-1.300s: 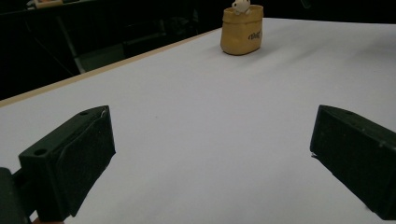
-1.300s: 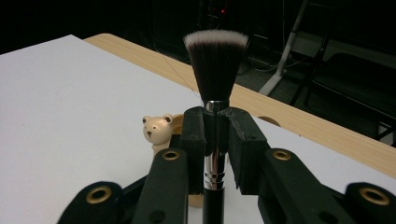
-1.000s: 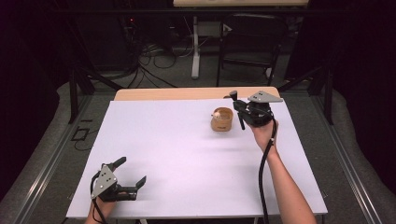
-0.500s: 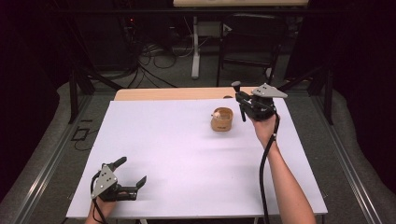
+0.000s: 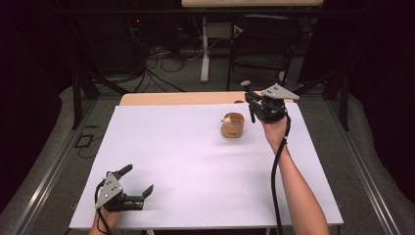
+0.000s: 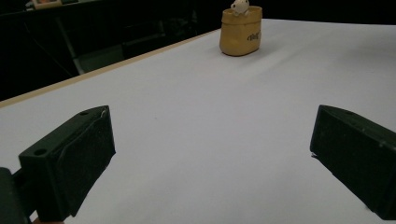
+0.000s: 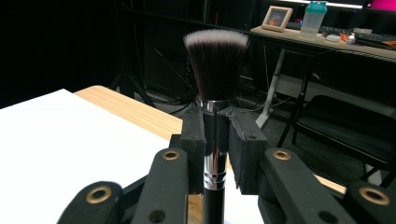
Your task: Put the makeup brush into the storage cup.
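Right gripper [image 5: 250, 100], at the far right of the white table [image 5: 195, 161], pinching an upright black-handled makeup brush [image 7: 215, 88] just right of the tan holder [image 5: 232, 125]; left gripper [image 5: 137, 182], near left, jaws spread and empty.

You had a table [image 5: 195, 161] covered by a white sheet [image 5: 186, 147], with a strip of bare wooden top [image 5: 176, 98] showing along the far edge. Directly on the sheet stood one item, a small tan holder [image 5: 232, 126] with a little pale figure [image 5: 228, 119] at its rim, upright toward the far right part. Your left gripper [image 5: 133, 186] rested near the front left corner.
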Tool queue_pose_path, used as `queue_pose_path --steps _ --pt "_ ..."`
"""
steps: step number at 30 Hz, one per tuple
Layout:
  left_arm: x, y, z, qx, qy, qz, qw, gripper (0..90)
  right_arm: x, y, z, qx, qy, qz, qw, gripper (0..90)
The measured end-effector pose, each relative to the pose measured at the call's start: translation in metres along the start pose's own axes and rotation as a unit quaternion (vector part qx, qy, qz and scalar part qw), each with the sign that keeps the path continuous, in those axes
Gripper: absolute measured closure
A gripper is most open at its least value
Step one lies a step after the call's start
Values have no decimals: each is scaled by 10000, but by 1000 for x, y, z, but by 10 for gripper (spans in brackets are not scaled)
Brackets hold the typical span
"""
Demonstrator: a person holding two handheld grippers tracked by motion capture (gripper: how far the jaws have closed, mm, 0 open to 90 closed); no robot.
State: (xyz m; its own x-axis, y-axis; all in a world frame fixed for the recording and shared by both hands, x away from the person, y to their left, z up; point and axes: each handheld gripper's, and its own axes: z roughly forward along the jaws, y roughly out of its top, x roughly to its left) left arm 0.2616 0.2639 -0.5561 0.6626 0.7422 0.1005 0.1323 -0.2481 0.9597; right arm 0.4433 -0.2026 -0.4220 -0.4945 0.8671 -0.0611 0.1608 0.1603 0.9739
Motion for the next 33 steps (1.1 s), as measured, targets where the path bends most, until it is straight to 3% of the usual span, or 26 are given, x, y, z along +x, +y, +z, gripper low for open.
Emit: queue_pose_path --steps 12,22,33 --pt "0 0 0 0 10 -6 10000 0 10 -2 16 -38 158 -131 9998 774" --pt "0 0 0 -6 -4 -20 10000 0 12 -5 25 -184 203 -133 9995 775" --pt "0 0 0 -9 9 -11 10000 0 13 -6 37 -147 289 -77 9994 775"
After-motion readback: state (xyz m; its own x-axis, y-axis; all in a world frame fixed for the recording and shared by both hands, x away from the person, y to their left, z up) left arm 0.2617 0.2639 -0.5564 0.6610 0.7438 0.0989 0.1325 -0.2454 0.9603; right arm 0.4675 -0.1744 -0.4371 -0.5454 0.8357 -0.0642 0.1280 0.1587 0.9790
